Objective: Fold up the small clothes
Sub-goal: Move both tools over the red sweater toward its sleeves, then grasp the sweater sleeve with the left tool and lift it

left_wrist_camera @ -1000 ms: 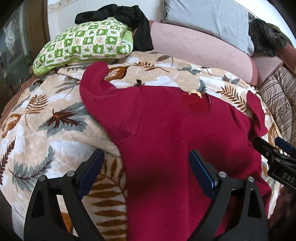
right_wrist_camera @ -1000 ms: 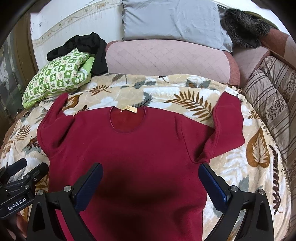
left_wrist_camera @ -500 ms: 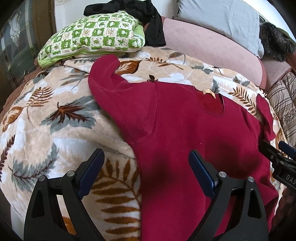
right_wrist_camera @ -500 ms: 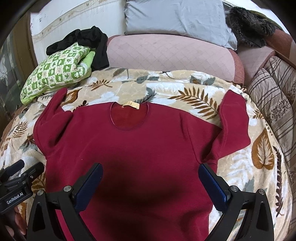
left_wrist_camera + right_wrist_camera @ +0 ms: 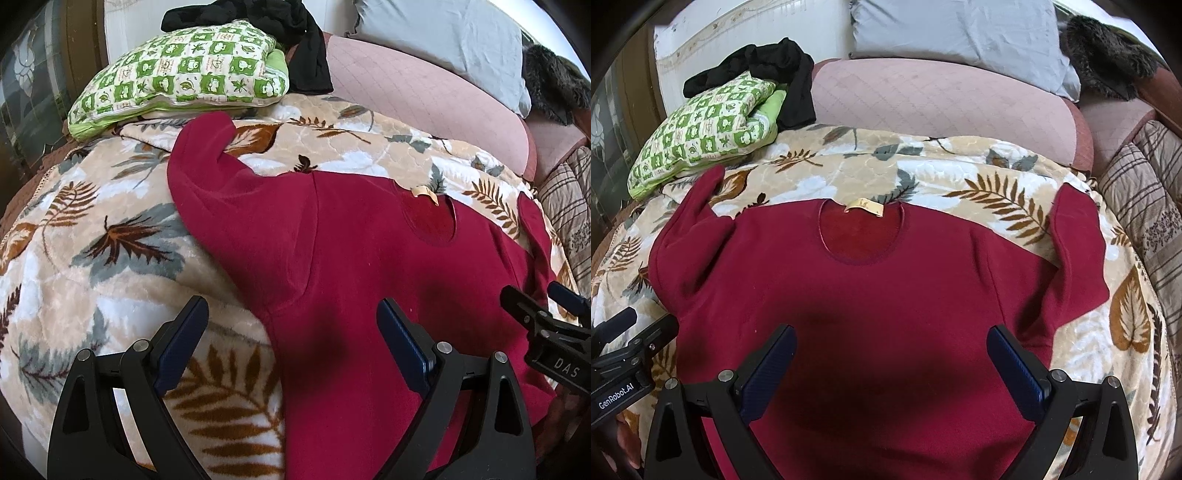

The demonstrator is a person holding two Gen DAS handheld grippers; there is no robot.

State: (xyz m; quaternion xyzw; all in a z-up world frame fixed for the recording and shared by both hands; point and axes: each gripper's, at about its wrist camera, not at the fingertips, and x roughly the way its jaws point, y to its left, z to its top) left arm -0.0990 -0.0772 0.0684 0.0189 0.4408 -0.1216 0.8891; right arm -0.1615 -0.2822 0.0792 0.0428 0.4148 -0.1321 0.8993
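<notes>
One dark red sweater (image 5: 886, 295) lies flat, front up, mid-blanket (image 5: 997, 184) — neckline and tan label toward the far edge, both sleeves bent upward. Left gripper (image 5: 291, 343) and right gripper (image 5: 890, 365) hover over its lower half, jaws wide apart, empty. Bare blanket left and right; green pillow (image 5: 701, 129) at far-left corner.

- The left wrist view looked from low and close over the dark red fleece sweater (image 5: 369, 280), its left sleeve centre frame.
- The right wrist view faced the sweater (image 5: 886, 295) squarely from slightly farther back.
- Both shared the green checked pillow (image 5: 184, 81) (image 5: 705, 129) at upper left.
</notes>
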